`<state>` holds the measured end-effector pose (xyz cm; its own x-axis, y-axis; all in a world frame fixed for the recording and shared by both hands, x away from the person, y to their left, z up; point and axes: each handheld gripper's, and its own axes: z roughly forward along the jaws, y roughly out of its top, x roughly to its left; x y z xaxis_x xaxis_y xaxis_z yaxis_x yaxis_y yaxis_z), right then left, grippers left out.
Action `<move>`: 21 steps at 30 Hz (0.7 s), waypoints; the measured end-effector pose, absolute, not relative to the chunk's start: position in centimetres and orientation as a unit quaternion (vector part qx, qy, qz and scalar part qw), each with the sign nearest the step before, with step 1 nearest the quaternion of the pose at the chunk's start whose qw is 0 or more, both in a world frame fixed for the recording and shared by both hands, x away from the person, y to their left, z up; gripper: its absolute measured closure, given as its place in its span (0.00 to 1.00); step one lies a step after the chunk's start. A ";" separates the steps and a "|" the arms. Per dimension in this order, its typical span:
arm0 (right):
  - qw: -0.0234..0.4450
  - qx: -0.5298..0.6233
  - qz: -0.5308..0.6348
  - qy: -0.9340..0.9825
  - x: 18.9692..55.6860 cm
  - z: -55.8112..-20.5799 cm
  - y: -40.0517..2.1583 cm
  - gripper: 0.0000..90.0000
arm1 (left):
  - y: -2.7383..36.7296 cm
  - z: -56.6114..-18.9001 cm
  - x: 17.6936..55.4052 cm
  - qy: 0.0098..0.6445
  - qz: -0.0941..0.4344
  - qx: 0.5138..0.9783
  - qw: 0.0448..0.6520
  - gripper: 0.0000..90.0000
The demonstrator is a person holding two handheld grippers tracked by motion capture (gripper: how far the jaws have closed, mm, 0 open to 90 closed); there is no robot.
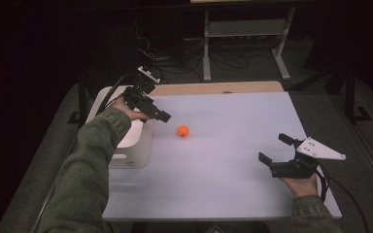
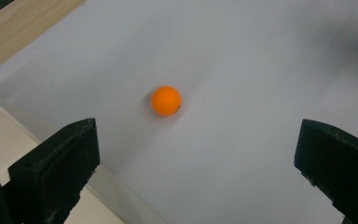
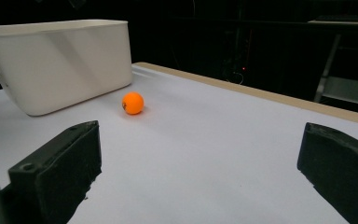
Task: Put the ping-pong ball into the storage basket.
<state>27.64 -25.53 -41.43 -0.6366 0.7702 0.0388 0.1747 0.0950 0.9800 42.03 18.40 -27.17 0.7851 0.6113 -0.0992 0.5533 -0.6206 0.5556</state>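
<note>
So the orange ball (image 1: 183, 130) sits alone on the white table (image 1: 223, 165), just off the white bin (image 1: 131, 153) at roughly its 3 o'clock. The left gripper (image 1: 162, 117) hangs above the bin's edge, jaws spread wide and empty, aimed at the ball, probably lining up a grab. The right gripper (image 1: 273, 149) idles down at 4 o'clock, also wide open and holding nothing, well clear.

White table (image 1: 223, 174): orange ball (image 1: 183, 130), bin (image 1: 131, 145).

dark lab, metal rack (image 1: 245, 34), floor cables (image 1: 223, 60)
</note>
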 end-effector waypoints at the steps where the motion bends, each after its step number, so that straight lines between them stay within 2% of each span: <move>1: 0.257 0.340 0.580 0.694 27.6 -41.4 -25.6 0.00 | 18.2 -27.2 42.1 0.322 0.051 0.900 0.289 0.00; 21: 0.255 0.342 0.583 0.692 27.6 -41.4 -25.7 0.00 | 15.6 -28.2 44.1 0.322 0.030 0.912 0.254 0.00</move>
